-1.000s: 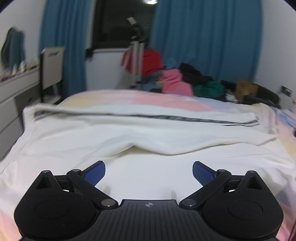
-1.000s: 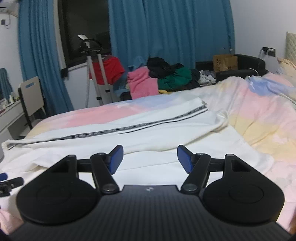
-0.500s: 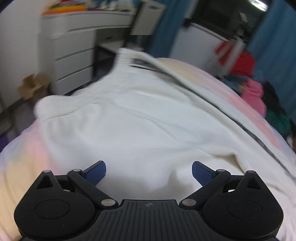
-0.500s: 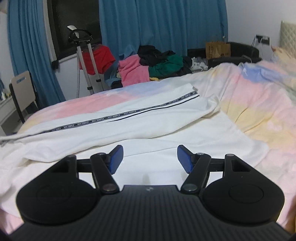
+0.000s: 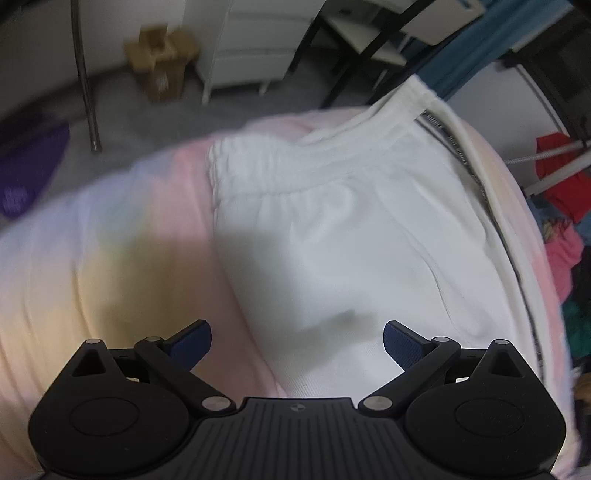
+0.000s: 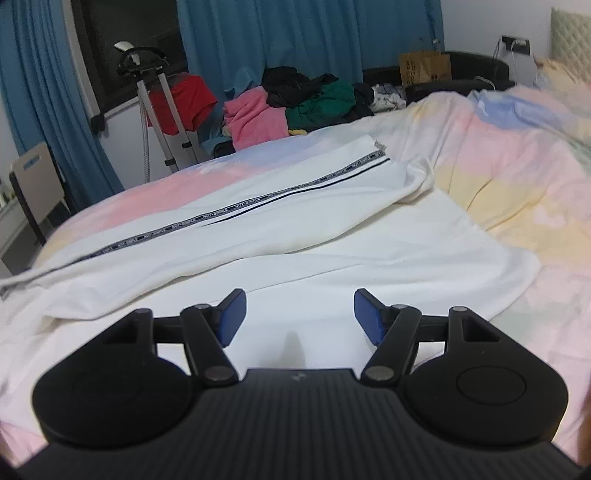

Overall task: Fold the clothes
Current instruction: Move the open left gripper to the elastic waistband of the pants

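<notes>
White sweatpants (image 5: 351, 236) with a dark printed side stripe lie spread across the pastel bedspread (image 5: 122, 251). In the left wrist view their elastic waistband (image 5: 288, 166) lies near the bed's end, and my left gripper (image 5: 297, 341) hovers open above the hip area, holding nothing. The right wrist view shows the pants' legs (image 6: 280, 221), one folded over the other, with the striped cuff (image 6: 373, 155) far away. My right gripper (image 6: 299, 315) stands open just over the near leg, empty.
Past the bed's end are a grey floor, a cardboard box (image 5: 159, 62), a white drawer unit (image 5: 255, 44) and a metal pole (image 5: 85, 85). Beyond the far side: a clothes pile (image 6: 295, 103), a garment steamer stand (image 6: 162, 110), blue curtains (image 6: 295, 33), a chair (image 6: 35, 184).
The left gripper has swung left and tipped down, from looking along the pants' legs to looking at the waistband and floor. The right gripper has edged forward slightly. Both stay open.
</notes>
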`<control>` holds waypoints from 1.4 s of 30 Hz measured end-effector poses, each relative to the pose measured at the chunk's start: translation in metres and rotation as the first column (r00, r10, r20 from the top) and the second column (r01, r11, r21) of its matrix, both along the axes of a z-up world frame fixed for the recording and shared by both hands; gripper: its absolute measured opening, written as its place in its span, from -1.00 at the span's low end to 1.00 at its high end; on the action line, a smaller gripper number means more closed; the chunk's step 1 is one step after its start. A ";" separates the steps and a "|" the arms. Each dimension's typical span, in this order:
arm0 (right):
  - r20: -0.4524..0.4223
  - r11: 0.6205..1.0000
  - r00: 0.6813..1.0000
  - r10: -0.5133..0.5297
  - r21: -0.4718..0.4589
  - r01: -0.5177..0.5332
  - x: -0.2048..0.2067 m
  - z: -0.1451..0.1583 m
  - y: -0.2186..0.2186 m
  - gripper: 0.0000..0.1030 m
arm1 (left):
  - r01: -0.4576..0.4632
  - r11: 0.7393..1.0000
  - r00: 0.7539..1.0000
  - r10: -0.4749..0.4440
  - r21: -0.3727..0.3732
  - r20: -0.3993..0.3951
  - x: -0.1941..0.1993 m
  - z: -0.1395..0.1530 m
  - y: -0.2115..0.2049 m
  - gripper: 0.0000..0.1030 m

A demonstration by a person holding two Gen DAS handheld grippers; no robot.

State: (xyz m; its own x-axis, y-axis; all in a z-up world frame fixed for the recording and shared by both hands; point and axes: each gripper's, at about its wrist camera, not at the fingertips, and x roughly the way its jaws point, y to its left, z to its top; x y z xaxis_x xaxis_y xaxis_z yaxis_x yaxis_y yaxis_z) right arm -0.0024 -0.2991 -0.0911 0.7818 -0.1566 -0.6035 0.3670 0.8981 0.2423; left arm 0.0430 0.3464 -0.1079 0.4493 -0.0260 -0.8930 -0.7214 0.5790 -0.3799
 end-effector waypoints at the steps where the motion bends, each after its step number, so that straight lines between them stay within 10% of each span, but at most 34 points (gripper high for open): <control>1: 0.001 1.000 1.000 -0.005 0.017 0.005 -0.001 -0.001 -0.002 0.30 | -0.010 1.000 1.000 0.010 -0.013 -0.014 0.000 -0.004 0.002 0.95; 11: -0.042 0.989 0.996 -0.074 0.123 0.079 -0.003 -0.013 -0.025 0.30 | 0.028 0.997 0.986 -0.015 -0.076 0.167 0.000 0.000 0.014 0.94; 19: -0.055 0.933 0.973 -0.226 0.274 0.233 -0.014 -0.026 -0.061 0.30 | -0.018 0.957 0.886 0.149 -0.289 0.439 -0.042 0.006 0.028 0.87; 30: -0.156 0.626 0.779 -0.608 0.510 0.591 -0.071 -0.073 -0.138 0.32 | -0.030 0.969 0.924 0.121 -0.247 0.363 -0.035 -0.010 0.028 0.76; 36: -0.135 0.611 0.778 -0.614 0.542 0.577 -0.063 -0.104 -0.164 0.21 | -0.021 0.979 0.914 0.102 -0.205 0.394 -0.032 -0.008 0.023 0.52; 42: -0.100 0.599 0.787 -0.609 0.592 0.539 -0.044 -0.124 -0.176 -0.35 | -0.047 0.973 0.898 0.140 -0.225 0.416 -0.032 -0.012 0.027 0.22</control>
State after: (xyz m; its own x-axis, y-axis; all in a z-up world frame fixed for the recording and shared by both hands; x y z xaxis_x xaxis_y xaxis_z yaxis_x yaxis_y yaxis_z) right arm -0.0462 -0.4750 -0.2151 0.7120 -0.2568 -0.6535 0.7001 0.1887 0.6886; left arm 0.0110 0.3737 -0.1195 0.7948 -0.1259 -0.5937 -0.5096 0.3930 -0.7654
